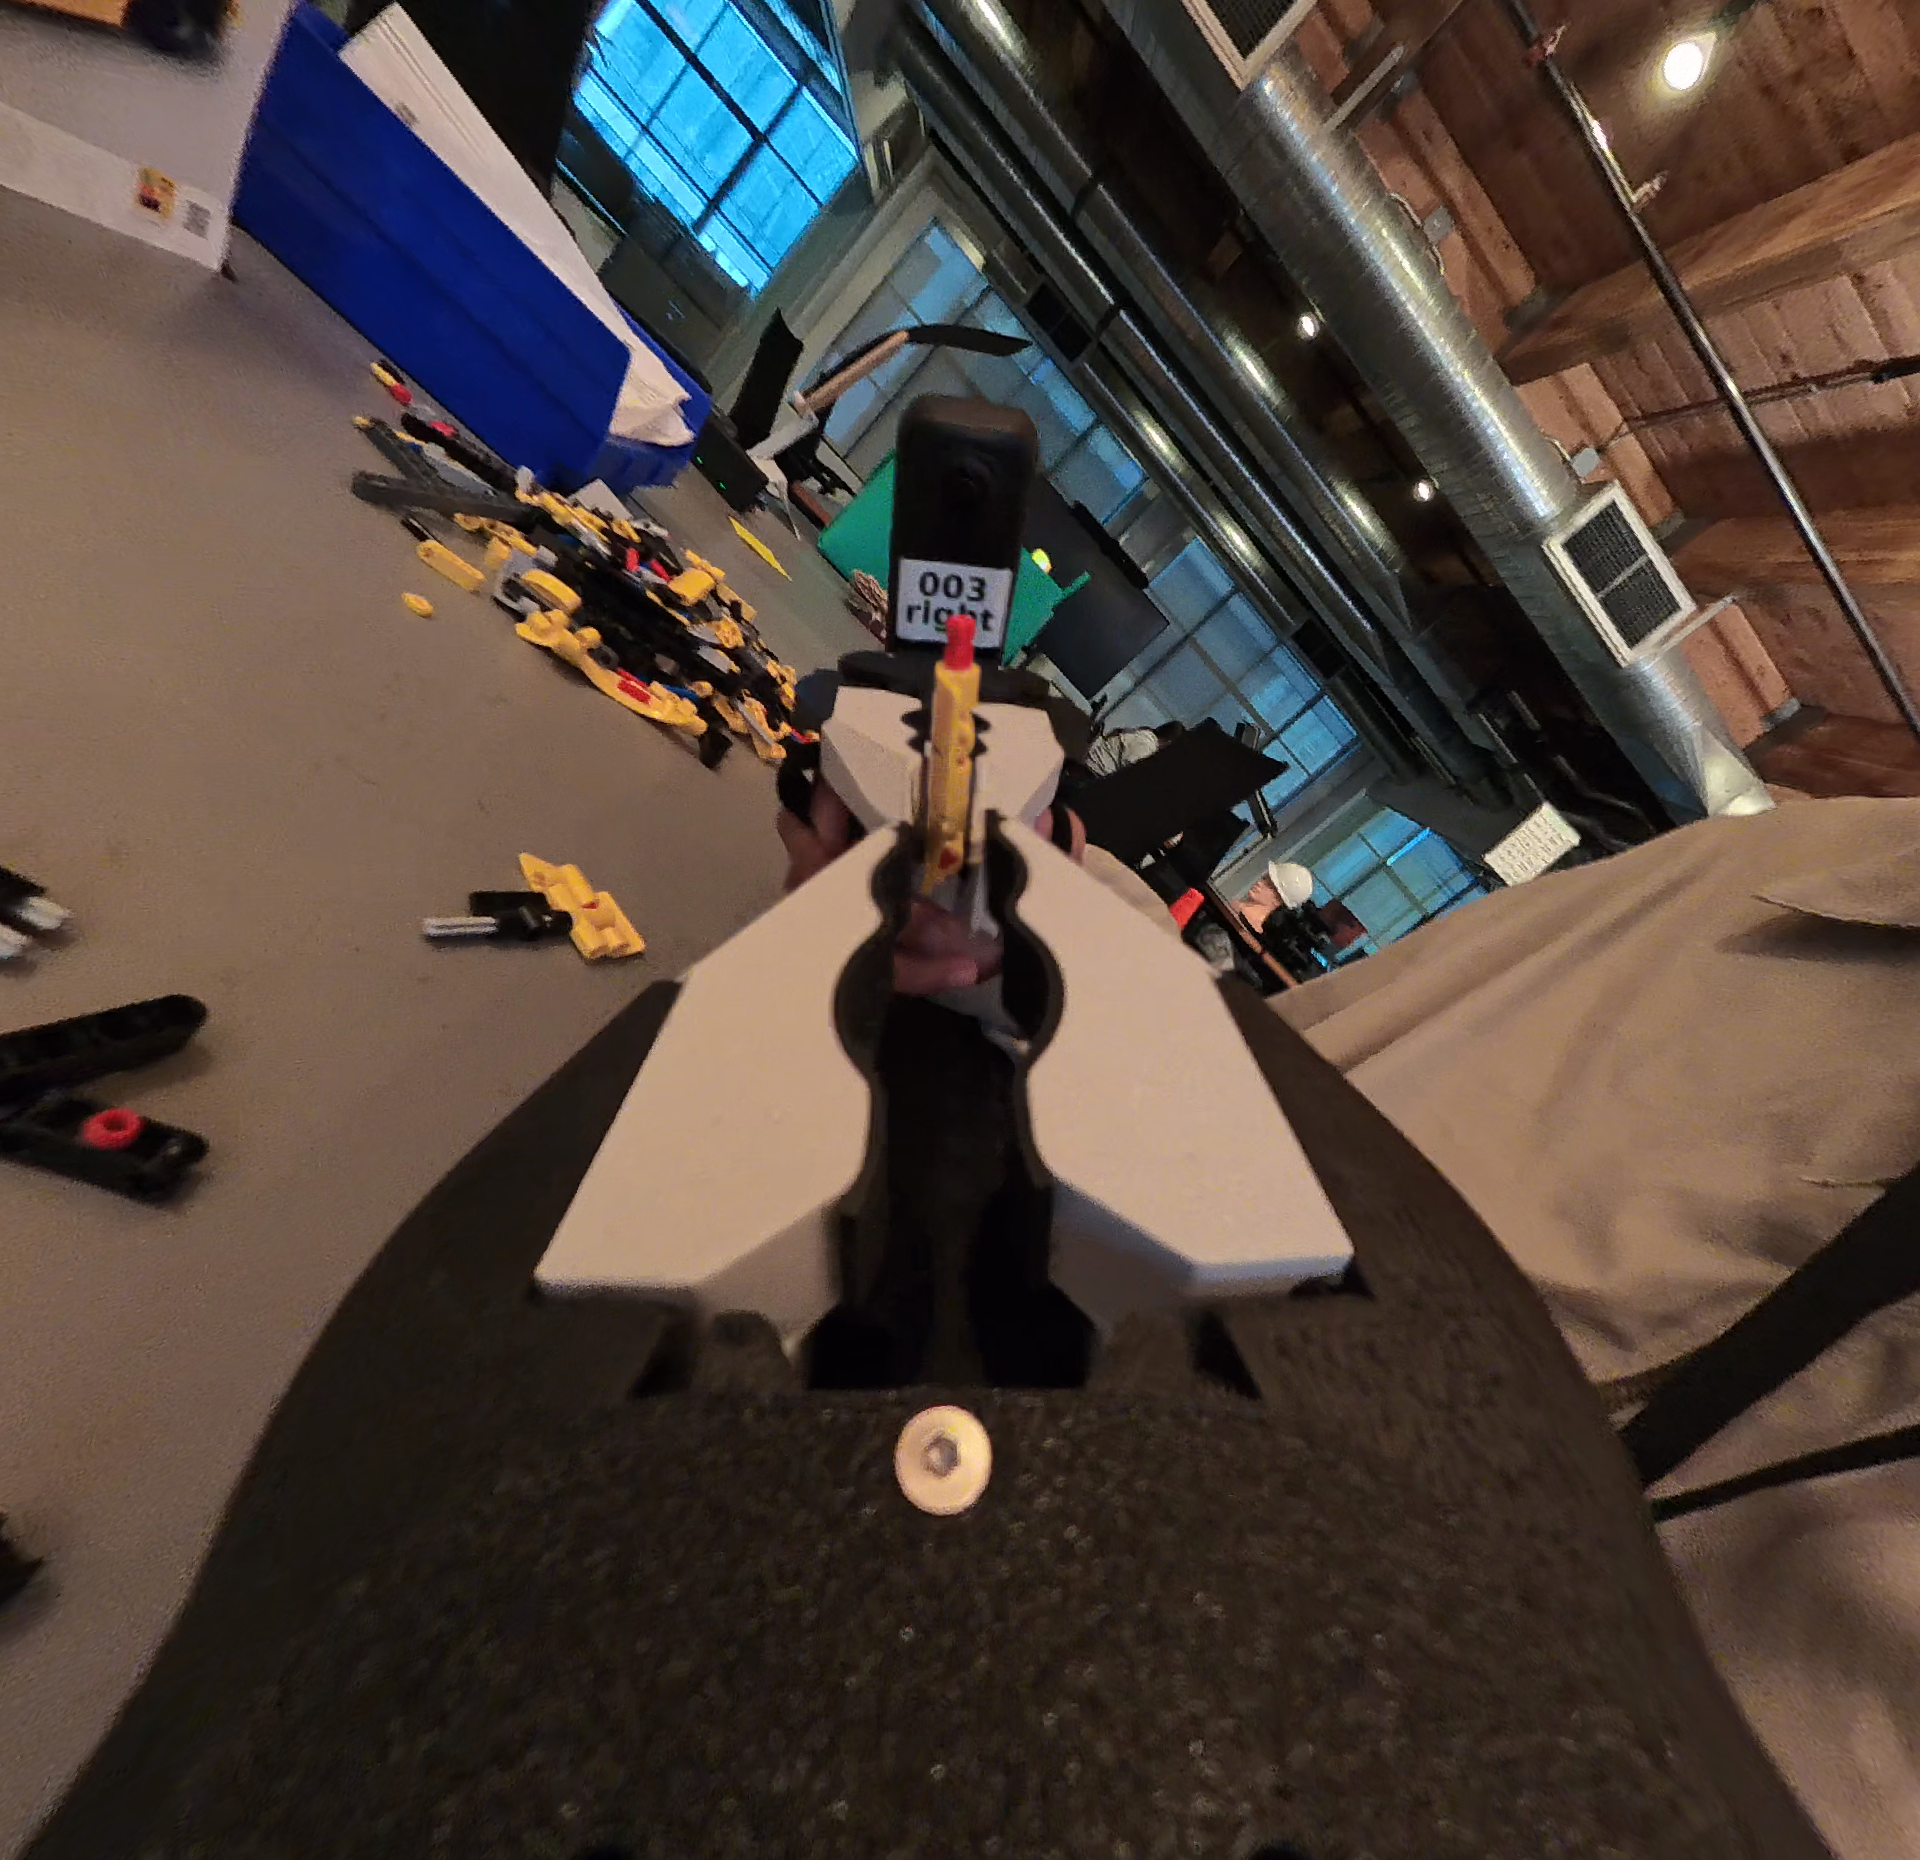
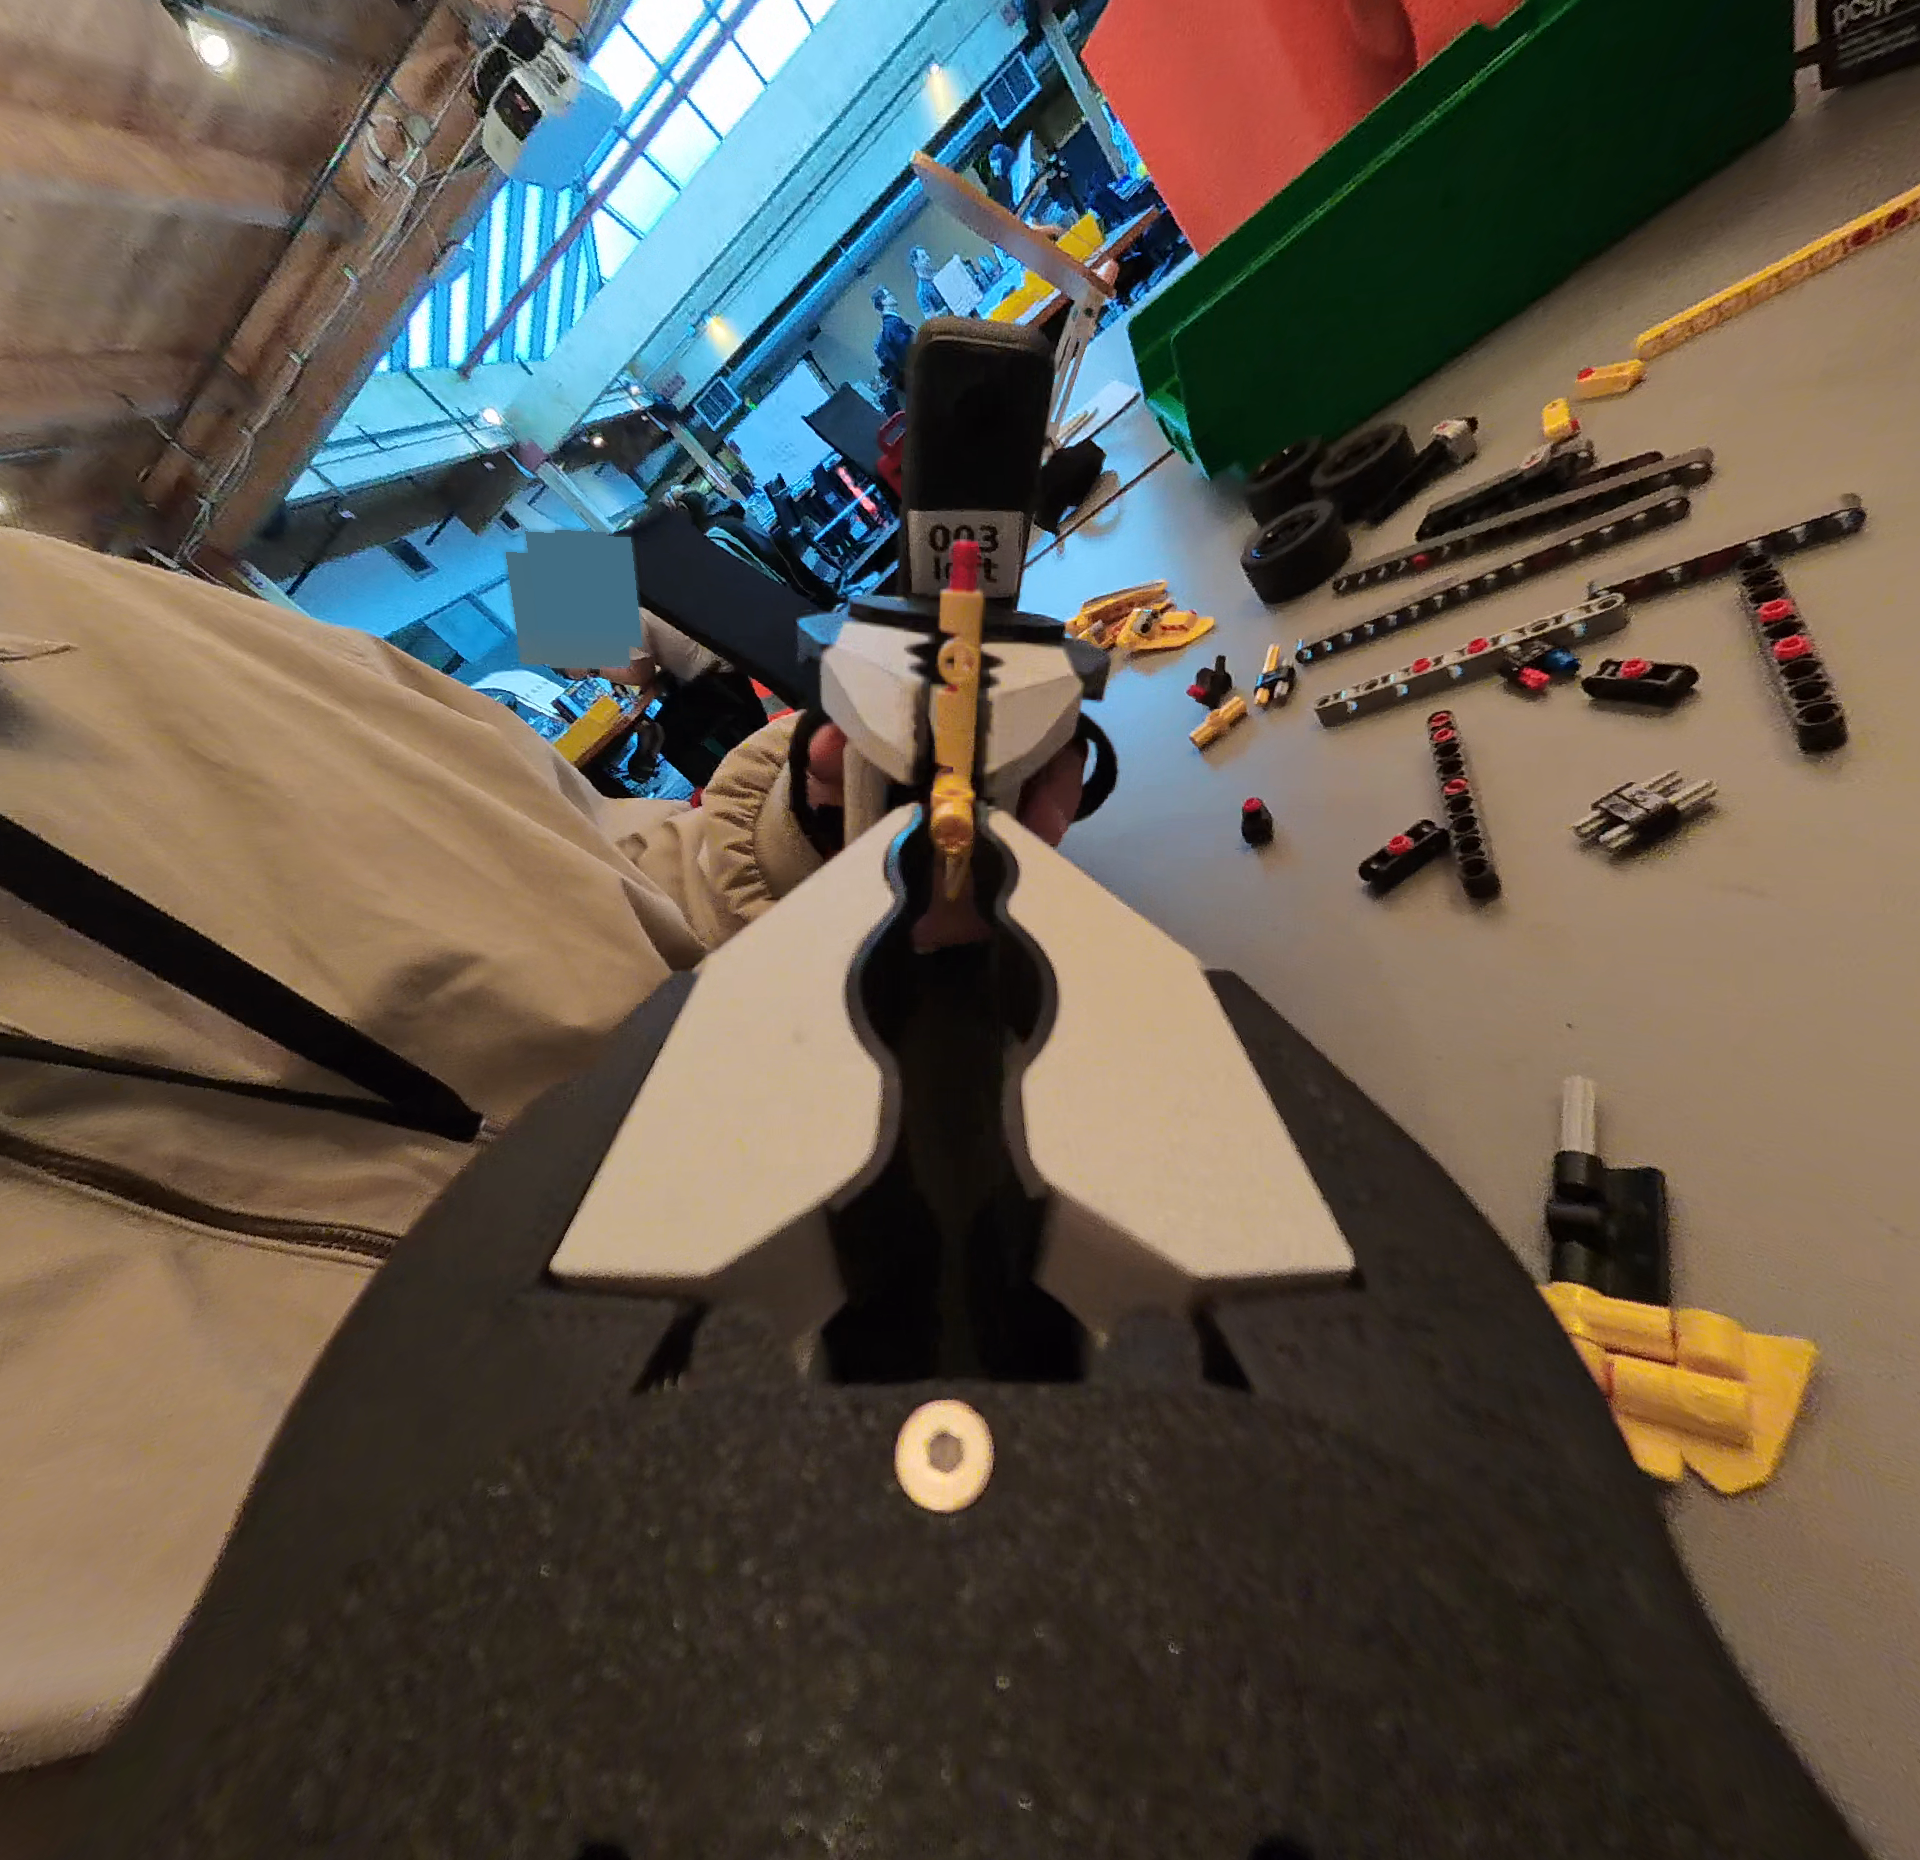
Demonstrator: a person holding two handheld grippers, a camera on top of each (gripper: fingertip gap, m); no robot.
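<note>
I see a grey table [image 1: 208, 667] carrying everything. On it in my left wrist view lie a heap of yellow and black building pieces [image 1: 623, 605], a blue bin [image 1: 436, 262], and a small yellow-and-black assembly [image 1: 551, 911]. In my right wrist view the same surface bears a green bin [image 2: 1455, 252], three black wheels [image 2: 1320, 501] just beside it, long black beams [image 2: 1538, 553], and a yellow part [image 2: 1683, 1384] near the edge.
</note>
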